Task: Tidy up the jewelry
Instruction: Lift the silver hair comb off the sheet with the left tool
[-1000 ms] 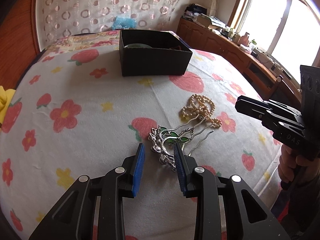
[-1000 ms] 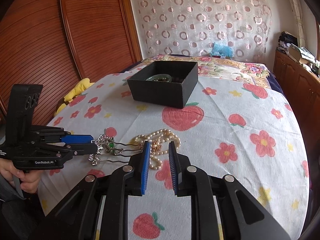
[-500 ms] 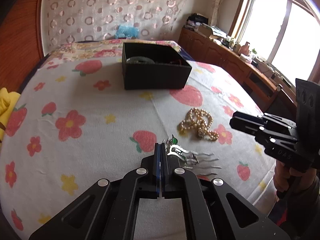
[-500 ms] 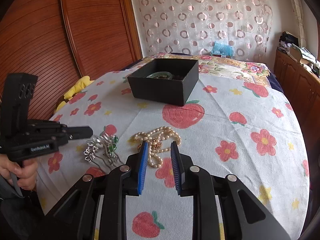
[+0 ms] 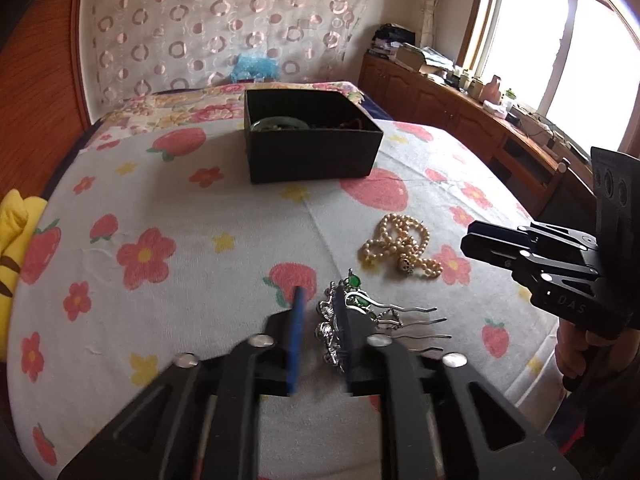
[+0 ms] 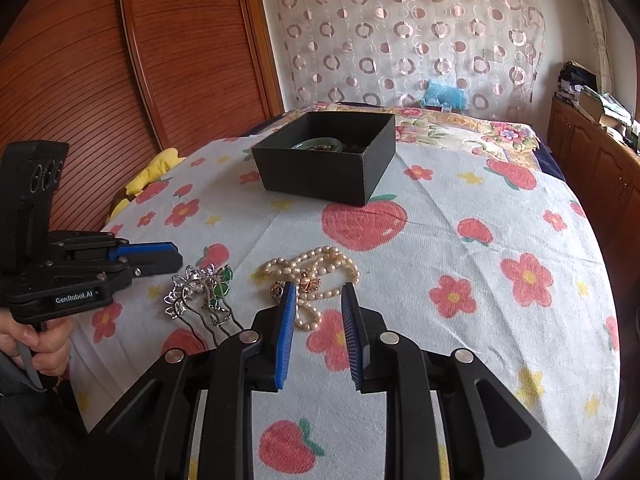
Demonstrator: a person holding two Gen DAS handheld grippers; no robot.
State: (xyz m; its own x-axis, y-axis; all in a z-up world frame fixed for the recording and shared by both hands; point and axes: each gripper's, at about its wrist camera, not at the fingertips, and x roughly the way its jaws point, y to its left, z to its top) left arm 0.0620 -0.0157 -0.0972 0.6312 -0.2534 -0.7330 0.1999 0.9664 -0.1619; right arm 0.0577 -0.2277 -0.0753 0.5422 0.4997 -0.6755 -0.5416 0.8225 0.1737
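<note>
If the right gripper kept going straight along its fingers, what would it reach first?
Most likely the pearl necklace, which lies on the tablecloth just ahead of the open right gripper. The black box sits well beyond it. Depth is hard to judge through the fisheye.

White lettering "GenRobot.AI" printed along the side of the black handheld left gripper (image 6: 168, 258), on the lower body plate just above the holding hand. Faint embossed letters reading "DAS" on the side of the black handheld right gripper (image 5: 478, 242), low on its body near the grip; possibly part of a longer word, not legible beyond that. No other readable text, numbers or labels anywhere: none on the black square cardboard box (image 6: 320, 178), none on the strawberry-and-flower printed bedspread (image 6: 460, 240).
</note>
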